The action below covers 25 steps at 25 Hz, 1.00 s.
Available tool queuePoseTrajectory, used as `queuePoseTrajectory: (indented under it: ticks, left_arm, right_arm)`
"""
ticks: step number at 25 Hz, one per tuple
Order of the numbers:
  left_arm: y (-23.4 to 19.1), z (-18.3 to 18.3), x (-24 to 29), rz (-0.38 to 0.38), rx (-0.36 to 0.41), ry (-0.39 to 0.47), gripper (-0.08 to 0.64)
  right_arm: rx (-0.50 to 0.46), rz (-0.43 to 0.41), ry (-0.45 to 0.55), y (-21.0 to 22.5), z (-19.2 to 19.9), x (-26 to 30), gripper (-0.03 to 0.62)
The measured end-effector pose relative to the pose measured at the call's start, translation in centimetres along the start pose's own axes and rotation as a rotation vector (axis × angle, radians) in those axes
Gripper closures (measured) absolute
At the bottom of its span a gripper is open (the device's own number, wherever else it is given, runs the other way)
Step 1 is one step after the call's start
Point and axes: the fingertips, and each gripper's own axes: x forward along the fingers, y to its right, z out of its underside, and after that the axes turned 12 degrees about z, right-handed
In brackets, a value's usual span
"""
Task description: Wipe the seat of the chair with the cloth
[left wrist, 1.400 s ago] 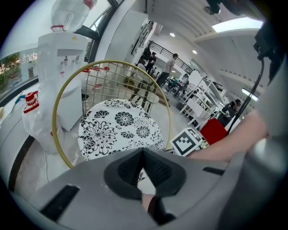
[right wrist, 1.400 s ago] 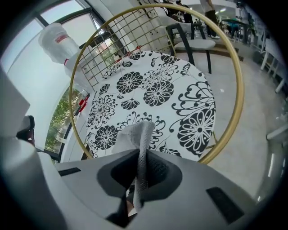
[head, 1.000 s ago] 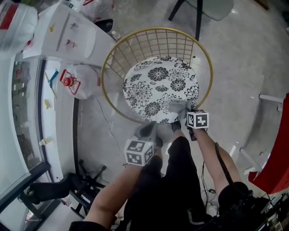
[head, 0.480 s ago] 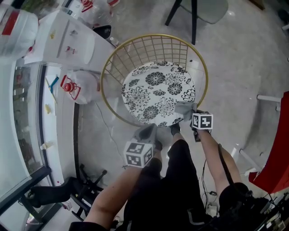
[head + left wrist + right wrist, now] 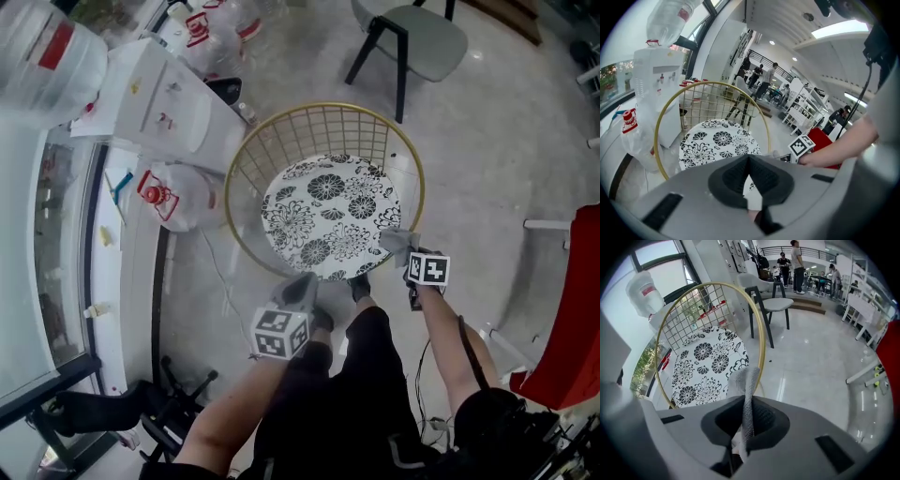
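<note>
The chair has a gold wire rim (image 5: pixel 323 108) and a round seat (image 5: pixel 333 216) with a black-and-white flower print. A grey cloth (image 5: pixel 397 241) hangs at the rim's front right, just off the seat, and my right gripper (image 5: pixel 403 251) is shut on it. In the right gripper view the cloth (image 5: pixel 746 380) stands folded between the jaws of the right gripper (image 5: pixel 744 420), with the seat (image 5: pixel 705 364) beyond to the left. My left gripper (image 5: pixel 302 289) stays at the seat's near edge, shut with nothing in it; its own view shows the left gripper (image 5: pixel 749 176) before the seat (image 5: pixel 717 143).
A white water dispenser (image 5: pixel 150 84) and a water jug with a red cap (image 5: pixel 169 192) stand left of the chair. A grey chair (image 5: pixel 417 33) is behind it. A red object (image 5: pixel 572 309) is at the right edge. My black-clad legs are below the grippers.
My right gripper has carried the cloth from the seat's front part rightward to the rim's edge. The head view has pulled back, so the chair looks smaller. The left gripper has barely moved.
</note>
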Motion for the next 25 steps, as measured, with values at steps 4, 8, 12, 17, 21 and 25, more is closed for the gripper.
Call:
queuePoseTrajectory:
  ticks: [4, 8, 12, 17, 21, 25]
  left_arm:
    - [0.7, -1.4, -1.5, 0.013, 0.021, 0.033, 0.554]
    - [1.9, -2.9, -2.9, 0.04, 0.05, 0.06, 0.554]
    - [3.4, -4.5, -4.9, 0.064, 0.089, 0.089, 0.554]
    - [4.9, -6.6, -8.0, 0.115, 0.088, 0.145, 0.555]
    - [5.4, -7.5, -11.0, 0.097, 0.137, 0.179, 0.555]
    - [4.7, -8.9, -13.7, 0.035, 0.127, 0.26, 0.554]
  right_arm:
    - [0.018, -0.006, 0.052, -0.6, -1.9, -2.7, 0.569]
    - [0.018, -0.021, 0.099, -1.8, -2.7, -6.0, 0.569]
    - [-0.016, -0.034, 0.147, -3.5, -3.0, -9.6, 0.569]
    - [-0.043, -0.083, 0.25, -5.9, -5.0, -14.5, 0.569]
    - [-0.037, -0.097, 0.304, -7.3, -5.6, -17.7, 0.569]
    - [-0.033, -0.103, 0.362, -8.3, -6.8, -20.7, 0.569]
